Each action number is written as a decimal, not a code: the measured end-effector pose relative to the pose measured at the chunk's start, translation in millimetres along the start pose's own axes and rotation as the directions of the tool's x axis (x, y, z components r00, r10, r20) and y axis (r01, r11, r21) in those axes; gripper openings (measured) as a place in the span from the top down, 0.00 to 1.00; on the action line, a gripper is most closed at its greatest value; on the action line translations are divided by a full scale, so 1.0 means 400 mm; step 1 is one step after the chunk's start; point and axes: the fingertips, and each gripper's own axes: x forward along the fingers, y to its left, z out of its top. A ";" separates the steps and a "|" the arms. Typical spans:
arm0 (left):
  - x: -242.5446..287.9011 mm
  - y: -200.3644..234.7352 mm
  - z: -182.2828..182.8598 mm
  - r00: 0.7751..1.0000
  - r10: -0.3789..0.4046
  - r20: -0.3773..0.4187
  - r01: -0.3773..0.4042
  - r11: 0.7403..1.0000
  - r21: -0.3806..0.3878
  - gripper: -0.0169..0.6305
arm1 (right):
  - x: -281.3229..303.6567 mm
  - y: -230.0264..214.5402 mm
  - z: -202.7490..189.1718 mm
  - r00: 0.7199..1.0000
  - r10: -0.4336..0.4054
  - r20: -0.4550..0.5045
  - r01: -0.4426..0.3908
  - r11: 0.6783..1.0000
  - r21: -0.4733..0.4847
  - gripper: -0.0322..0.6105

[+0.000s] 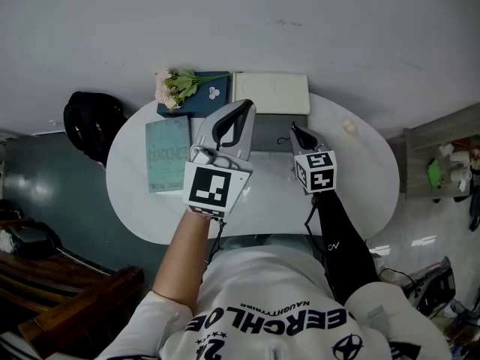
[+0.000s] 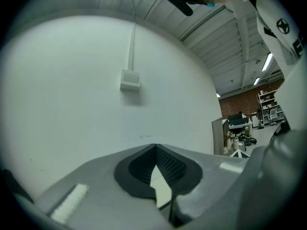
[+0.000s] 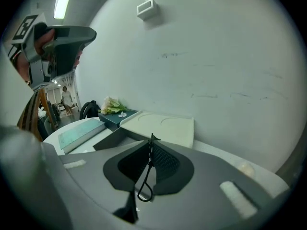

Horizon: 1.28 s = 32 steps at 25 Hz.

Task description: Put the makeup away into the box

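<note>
Both grippers are closed: left gripper (image 1: 246, 105) empty, right gripper (image 1: 295, 127) pinching a thin wire tool (image 3: 149, 157), which could twist free short of the box (image 1: 271, 132) at twelve o'clock.

Person's white shirt (image 1: 285, 321): big black capitals, seen upside down from above, read "ERCHLOE", with the start cut off. A smaller line beside them is too small to read for certain. Teal book (image 1: 167, 154) on the tabletop (image 1: 360, 178): faint cover lettering, illegible.

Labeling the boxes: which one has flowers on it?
The dark blue box, left of the cream one; flowers lie on its left end. Teal one: bare.
</note>
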 end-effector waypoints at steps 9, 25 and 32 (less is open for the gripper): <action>-0.004 0.017 -0.018 1.000 -0.004 -0.010 0.004 1.000 -0.011 0.97 | 0.052 -0.001 -0.071 0.997 0.002 -0.077 -0.001 1.000 0.010 0.88; 0.006 0.018 -0.044 1.000 -0.018 -0.025 0.017 0.999 -0.033 0.97 | 0.062 -0.009 -0.097 0.995 -0.008 -0.096 0.003 0.999 -0.053 0.88; 0.012 0.019 -0.039 1.000 -0.016 -0.021 0.015 0.999 -0.039 0.97 | 0.062 -0.010 -0.102 0.994 0.000 -0.113 -0.007 0.998 -0.062 0.83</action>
